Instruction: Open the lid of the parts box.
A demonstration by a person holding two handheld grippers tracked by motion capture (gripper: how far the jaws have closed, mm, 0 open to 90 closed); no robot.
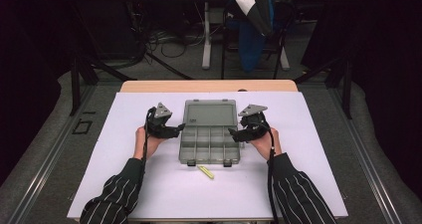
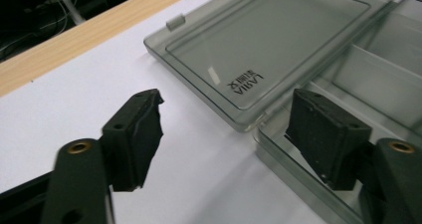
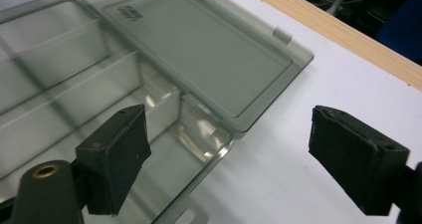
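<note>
A clear grey compartment box (image 1: 209, 145) lies in the middle of the white sheet, its lid (image 1: 210, 113) folded flat back behind it. My left gripper (image 1: 180, 129) is at the box's left side, jaws open. In the left gripper view (image 2: 229, 134), one jaw hangs over the box's wall (image 2: 278, 149) and the other over the sheet, near the lid (image 2: 268, 40). My right gripper (image 1: 232, 133) is at the box's right side, also open. In the right gripper view (image 3: 229, 139), the box's corner (image 3: 199, 149) stands between the jaws, untouched, with the lid (image 3: 199, 45) beyond.
A small yellow piece (image 1: 206, 171) lies on the white sheet (image 1: 308, 184) just in front of the box. The wooden table edge (image 1: 209, 86) runs along the back. Beyond it stands a chair with a blue cloth (image 1: 254, 35).
</note>
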